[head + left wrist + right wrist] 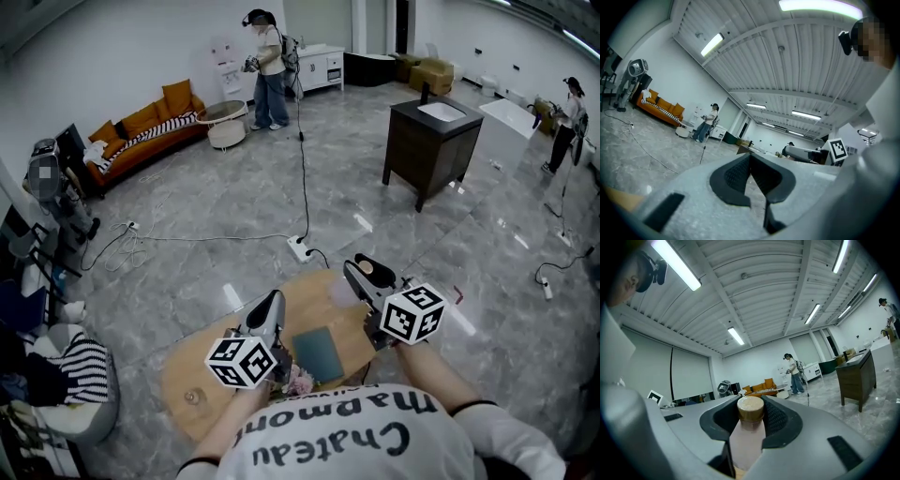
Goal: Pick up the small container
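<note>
We can read only one text: "Chateau Marmon…", printed upside down in dark letters on the person's white shirt (323, 448), bottom edge of the head view.

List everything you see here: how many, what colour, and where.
small container: one, pale pink with tan cap, clamped in the right gripper
round table: one, light wood, right before the person
flat pad: one, dark teal, on the table
flowers: one bunch, pink, beside the pad
sofa: one, orange, left wall
vanity cabinet: one, dark brown, open floor at right
far person: one, pale top, back wall
left gripper: one, grey with black pads, shut and empty
right gripper: one, same colours, shut on the small container
</note>
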The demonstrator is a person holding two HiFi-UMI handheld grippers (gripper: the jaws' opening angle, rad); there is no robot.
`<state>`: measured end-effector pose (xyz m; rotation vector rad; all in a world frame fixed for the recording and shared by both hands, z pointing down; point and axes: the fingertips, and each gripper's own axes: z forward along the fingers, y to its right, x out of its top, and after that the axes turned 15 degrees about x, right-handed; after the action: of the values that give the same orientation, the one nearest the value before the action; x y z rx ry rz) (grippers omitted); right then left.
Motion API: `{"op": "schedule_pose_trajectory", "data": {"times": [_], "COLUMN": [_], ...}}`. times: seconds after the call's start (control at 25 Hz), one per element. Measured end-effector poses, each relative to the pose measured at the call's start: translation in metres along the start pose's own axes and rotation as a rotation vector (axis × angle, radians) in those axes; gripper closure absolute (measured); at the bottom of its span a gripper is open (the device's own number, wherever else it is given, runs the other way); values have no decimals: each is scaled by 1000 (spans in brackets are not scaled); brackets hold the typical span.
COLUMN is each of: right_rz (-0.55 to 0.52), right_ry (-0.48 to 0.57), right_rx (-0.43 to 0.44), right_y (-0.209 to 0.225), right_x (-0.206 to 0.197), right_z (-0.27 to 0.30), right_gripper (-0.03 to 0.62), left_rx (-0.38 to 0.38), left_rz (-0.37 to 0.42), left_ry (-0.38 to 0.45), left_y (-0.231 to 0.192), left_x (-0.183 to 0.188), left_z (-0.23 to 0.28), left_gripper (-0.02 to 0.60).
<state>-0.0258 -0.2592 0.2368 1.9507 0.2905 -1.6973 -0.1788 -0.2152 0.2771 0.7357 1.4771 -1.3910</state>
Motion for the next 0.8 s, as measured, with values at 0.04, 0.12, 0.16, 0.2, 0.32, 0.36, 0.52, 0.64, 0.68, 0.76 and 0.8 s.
{"op": "schedule_pose_trajectory", "data": {"times": [0.04, 0.12, 0.16, 0.2, 0.32, 0.36, 0.52, 0.64, 0.68, 0.76, 0.8], "right_rz": [-2, 2, 5, 7, 2, 2, 5, 2, 1, 1, 3], "right_ry": [7, 22, 29, 33, 30, 25, 7, 8, 6, 0, 0], "right_rx": [1, 0, -3, -6, -12, -13, -19, -14, -13, -10, -9], "right_y": [-1, -3, -4, -5, -6, -6, -8, -13, -15, -20, -23], "right_x": [3, 9, 10, 10, 11, 11, 12, 12, 11, 6, 4], "right_z": [-4, -14, -19, -24, -42, -48, -81, -100, -107, -123, -133], "right_gripper": [468, 468, 468, 468, 468, 468, 468, 468, 468, 468, 468], "left_rx": [-4, -12, -15, -19, -23, -22, -23, -24, -22, -15, -12], "left_rz": [1, 3, 2, 2, -2, -7, -30, -23, -23, -30, -32], "left_ry": [4, 11, 13, 15, 21, 24, 23, 20, 20, 22, 22], "left_y": [4, 14, 18, 23, 36, 42, 71, 89, 94, 104, 110], "left_x": [2, 4, 4, 4, -1, -3, -14, -24, -28, -38, -42], "left_z": [-1, -5, -8, -11, -18, -20, -33, -45, -49, -60, -66], "left_gripper": [567, 568, 568, 567, 568, 568, 568, 568, 568, 568, 568]}}
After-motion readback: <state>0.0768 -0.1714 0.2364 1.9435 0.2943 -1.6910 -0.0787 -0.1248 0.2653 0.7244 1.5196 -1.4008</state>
